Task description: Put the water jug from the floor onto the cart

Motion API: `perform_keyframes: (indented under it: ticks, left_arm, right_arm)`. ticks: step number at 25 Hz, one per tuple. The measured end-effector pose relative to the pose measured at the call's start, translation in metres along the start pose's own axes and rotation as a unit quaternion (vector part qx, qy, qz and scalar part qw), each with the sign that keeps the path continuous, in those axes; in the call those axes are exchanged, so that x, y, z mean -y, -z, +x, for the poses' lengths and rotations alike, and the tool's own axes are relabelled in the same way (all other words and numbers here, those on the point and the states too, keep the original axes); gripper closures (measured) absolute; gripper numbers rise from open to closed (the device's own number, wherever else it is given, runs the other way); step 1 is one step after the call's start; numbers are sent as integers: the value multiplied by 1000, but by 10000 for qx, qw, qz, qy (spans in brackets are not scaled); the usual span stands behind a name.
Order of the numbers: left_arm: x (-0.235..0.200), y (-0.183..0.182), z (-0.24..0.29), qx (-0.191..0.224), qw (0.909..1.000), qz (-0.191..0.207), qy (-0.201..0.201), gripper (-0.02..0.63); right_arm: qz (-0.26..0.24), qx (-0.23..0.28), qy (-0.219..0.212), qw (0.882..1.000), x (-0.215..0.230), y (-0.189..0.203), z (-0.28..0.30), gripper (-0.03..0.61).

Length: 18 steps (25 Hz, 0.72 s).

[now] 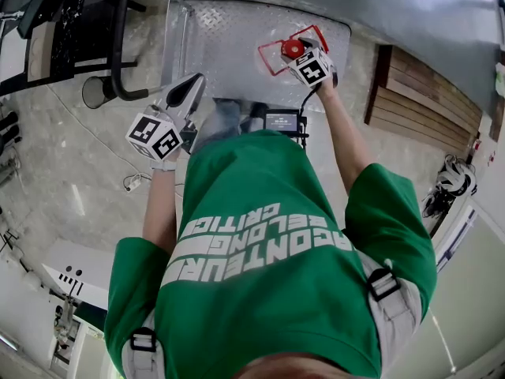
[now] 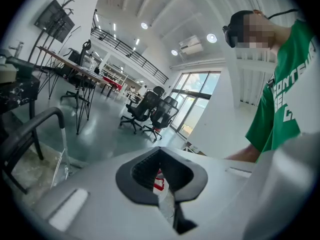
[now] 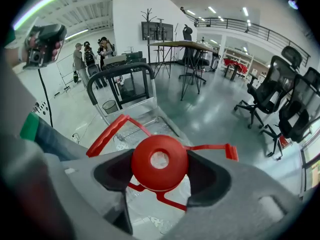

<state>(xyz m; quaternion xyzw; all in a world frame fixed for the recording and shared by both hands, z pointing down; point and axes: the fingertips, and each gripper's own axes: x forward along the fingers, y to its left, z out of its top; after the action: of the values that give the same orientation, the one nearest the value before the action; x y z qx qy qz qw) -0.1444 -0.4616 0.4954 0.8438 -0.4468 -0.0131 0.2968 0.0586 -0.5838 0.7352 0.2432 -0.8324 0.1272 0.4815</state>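
The water jug is clear plastic with a red cap and a red carry handle. It is over the cart's diamond-plate deck at its near right; whether it rests on the deck I cannot tell. My right gripper is shut on the jug's neck, and the red cap fills the space between its jaws. My left gripper hangs shut with nothing held, left of the jug, near the cart's front edge. Through its narrow slit a bit of clear plastic and red shows.
The cart's black push handle rises at the left and also shows ahead as a black push handle. A round bin stands beside it. Wooden pallets lean at the right. Office chairs and several people are further off.
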Motion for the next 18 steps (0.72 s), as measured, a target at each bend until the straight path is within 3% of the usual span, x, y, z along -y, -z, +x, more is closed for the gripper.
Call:
perform_keyframes:
  ticks: [18]
  left_arm:
    - [-67, -13, -13, -175, 9988, -300, -340, 600]
  right_arm:
    - [-242, -882, -499, 9946, -23, -1, 118, 281]
